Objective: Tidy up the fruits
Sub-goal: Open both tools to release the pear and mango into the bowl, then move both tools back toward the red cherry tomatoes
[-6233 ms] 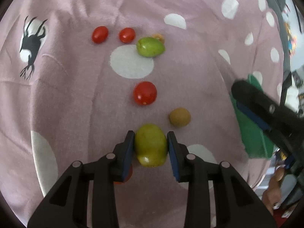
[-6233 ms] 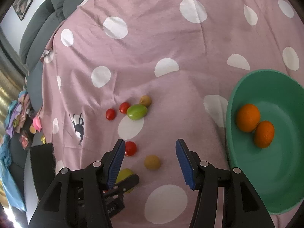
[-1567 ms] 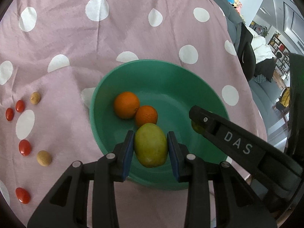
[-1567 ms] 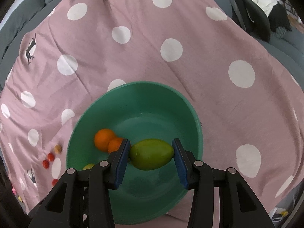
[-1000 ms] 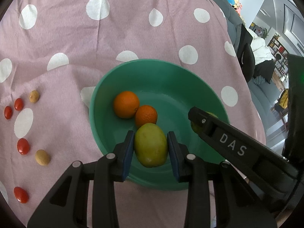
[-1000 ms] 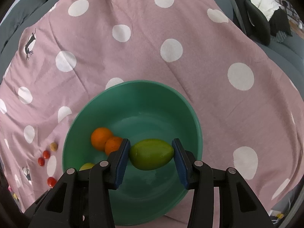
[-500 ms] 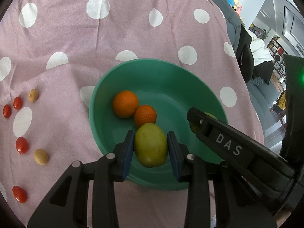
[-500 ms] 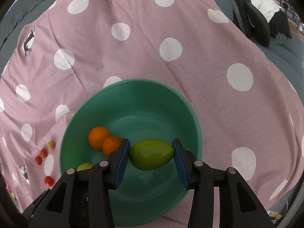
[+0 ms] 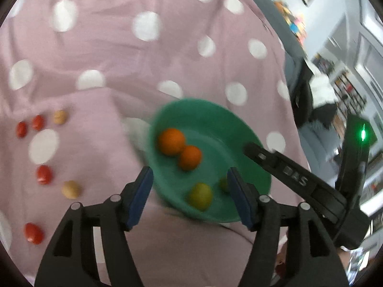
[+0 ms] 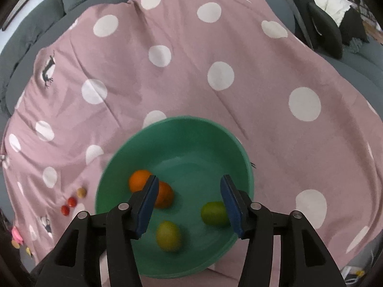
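Left gripper (image 9: pixel 189 195): jaws spread wide, nothing between the blue pads. 0.5 s ago they were clamped on a yellow-green fruit; that fruit (image 9: pixel 200 196) now lies on the near floor of the green bowl (image 9: pixel 167 110). Right gripper (image 10: pixel 189 206): jaws likewise wide apart and empty, where 0.5 s ago they pinched a darker green fruit; that one (image 10: pixel 214 213) now sits in the bowl just beside the right pad, partly hidden by it. We cannot tell whether it touches the pad.

Both views carry motion blur, so we judge both releases as only just made, with the fruit possibly still settling.

Bowl contents now, in the right wrist view: 2 oranges (image 10: pixel 140 180) touching each other at the left side, 1 partly behind the left pad, plus the 2 green fruits nearer us, apart from each other. 4 pieces in all.

Outward on the pink dotted cloth (image 9: pixel 95 47), left of the bowl: 4 small red fruits (image 9: pixel 44 174) and 2 small tan ones (image 9: pixel 71 189), scattered, well apart from the bowl.

Reading for the task: both large green fruits are delivered and both grippers are free. 6 small pieces remain, so we judge the job partly done. Next move likely calls for a return leftward to the loose pieces; their small round form may roll under closing pads.
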A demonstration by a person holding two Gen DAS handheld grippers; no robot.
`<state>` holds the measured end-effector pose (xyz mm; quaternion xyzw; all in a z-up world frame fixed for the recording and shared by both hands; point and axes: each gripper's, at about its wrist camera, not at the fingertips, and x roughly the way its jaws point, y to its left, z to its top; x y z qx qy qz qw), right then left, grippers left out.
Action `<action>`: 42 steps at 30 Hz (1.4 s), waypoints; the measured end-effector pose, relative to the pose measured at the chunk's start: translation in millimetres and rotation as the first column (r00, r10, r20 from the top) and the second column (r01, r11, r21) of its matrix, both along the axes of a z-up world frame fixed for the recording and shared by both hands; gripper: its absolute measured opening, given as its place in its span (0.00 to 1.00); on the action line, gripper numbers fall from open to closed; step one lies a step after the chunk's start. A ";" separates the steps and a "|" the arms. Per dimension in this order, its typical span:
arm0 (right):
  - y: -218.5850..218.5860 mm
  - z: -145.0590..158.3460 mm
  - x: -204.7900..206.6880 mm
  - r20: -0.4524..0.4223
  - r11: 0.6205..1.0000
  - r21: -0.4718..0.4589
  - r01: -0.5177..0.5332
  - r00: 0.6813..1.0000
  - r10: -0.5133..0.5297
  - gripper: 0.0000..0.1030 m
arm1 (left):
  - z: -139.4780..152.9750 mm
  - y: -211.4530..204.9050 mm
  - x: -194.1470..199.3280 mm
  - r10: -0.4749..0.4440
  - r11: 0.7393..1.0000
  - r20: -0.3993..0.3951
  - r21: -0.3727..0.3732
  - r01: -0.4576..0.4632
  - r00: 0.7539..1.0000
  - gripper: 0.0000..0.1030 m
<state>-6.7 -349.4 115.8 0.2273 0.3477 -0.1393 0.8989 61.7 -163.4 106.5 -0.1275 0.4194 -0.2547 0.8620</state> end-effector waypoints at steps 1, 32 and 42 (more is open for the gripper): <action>1.5 1.6 -0.4 0.004 1.000 -0.001 -0.005 1.000 0.005 0.53 | 2.4 12.1 0.1 0.032 0.999 0.001 -0.002 -0.032 0.999 0.64; 189.2 -10.7 54.0 -0.043 0.835 -0.012 -0.550 0.834 0.549 0.53 | -46.7 189.8 -14.5 0.332 0.942 -0.209 0.124 -0.312 0.920 0.50; 213.4 -37.1 82.8 -0.078 0.805 0.080 -0.588 0.801 0.594 0.53 | -74.2 182.5 -25.2 0.256 0.966 -0.280 0.120 -0.231 0.925 0.43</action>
